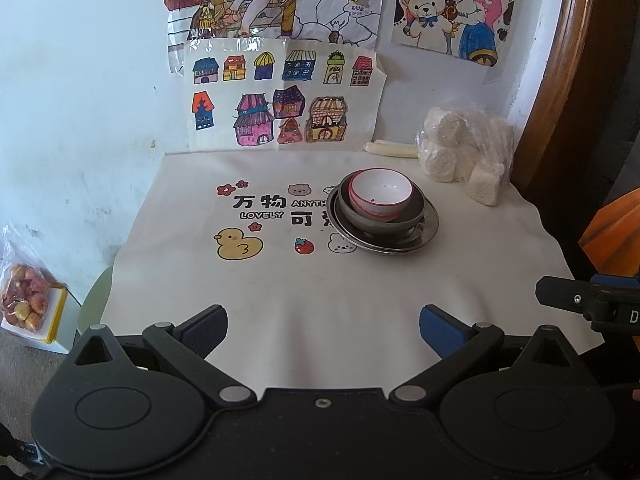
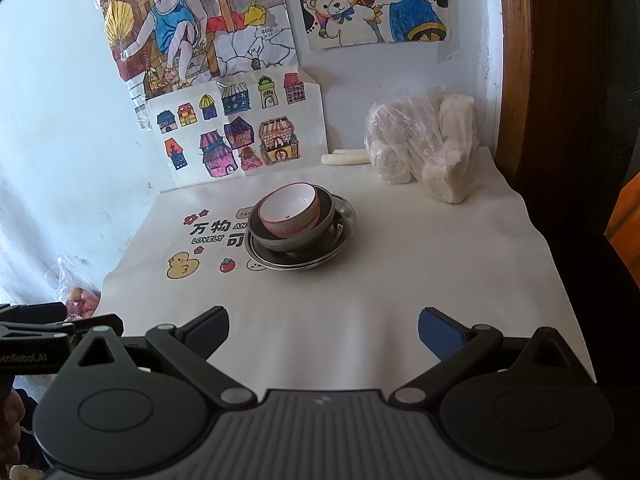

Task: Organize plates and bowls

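Note:
A white bowl with a red rim (image 1: 379, 193) (image 2: 289, 210) sits tilted inside a dark grey bowl (image 1: 382, 224) (image 2: 294, 238), which rests on a steel plate (image 1: 426, 226) (image 2: 347, 216). The stack stands on the cream cloth, right of centre in the left wrist view and at centre in the right wrist view. My left gripper (image 1: 323, 330) is open and empty, held back near the cloth's front edge, well short of the stack. My right gripper (image 2: 323, 332) is likewise open and empty near the front edge. Each gripper's body shows at the edge of the other's view.
The cream printed cloth (image 1: 280, 300) covers the table. A plastic bag of pale blocks (image 1: 464, 148) (image 2: 424, 148) and a pale stick (image 1: 390, 148) lie at the back right. Drawings hang on the wall (image 1: 280, 96). A bag of fruit (image 1: 24, 300) sits low at left.

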The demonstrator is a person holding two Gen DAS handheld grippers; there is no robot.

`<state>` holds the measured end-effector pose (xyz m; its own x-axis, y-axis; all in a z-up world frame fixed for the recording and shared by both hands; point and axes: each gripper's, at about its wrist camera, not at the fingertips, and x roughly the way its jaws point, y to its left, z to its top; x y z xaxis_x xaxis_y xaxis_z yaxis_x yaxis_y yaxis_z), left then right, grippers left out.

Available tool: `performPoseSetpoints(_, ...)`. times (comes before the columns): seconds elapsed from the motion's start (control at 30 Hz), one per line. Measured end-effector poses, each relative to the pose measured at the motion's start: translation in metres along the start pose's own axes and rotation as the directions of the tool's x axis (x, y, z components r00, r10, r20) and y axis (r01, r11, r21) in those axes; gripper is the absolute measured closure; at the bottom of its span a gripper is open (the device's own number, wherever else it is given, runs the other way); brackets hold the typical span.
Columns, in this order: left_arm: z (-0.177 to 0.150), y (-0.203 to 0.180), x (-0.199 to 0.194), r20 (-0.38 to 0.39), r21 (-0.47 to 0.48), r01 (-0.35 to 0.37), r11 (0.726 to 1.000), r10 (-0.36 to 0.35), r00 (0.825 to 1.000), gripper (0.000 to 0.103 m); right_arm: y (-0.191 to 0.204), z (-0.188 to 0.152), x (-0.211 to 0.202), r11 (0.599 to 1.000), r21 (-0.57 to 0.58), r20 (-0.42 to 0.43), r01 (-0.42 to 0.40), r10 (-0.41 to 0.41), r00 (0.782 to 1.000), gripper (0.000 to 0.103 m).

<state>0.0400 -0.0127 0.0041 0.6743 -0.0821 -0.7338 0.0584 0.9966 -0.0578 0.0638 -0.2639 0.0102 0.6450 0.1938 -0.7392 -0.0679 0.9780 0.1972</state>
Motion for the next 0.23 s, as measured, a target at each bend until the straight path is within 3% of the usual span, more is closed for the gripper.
performPoseSetpoints(0.23, 0.0049, -0.0003, 0.0089, -0.01, -0.007, -0.006, 1.0, 0.006, 1.0, 0.001, -0.0032, 0.0055, 0.0108, 1.0, -0.001, -0.017, -0.006, 0.006, 1.0, 0.0)
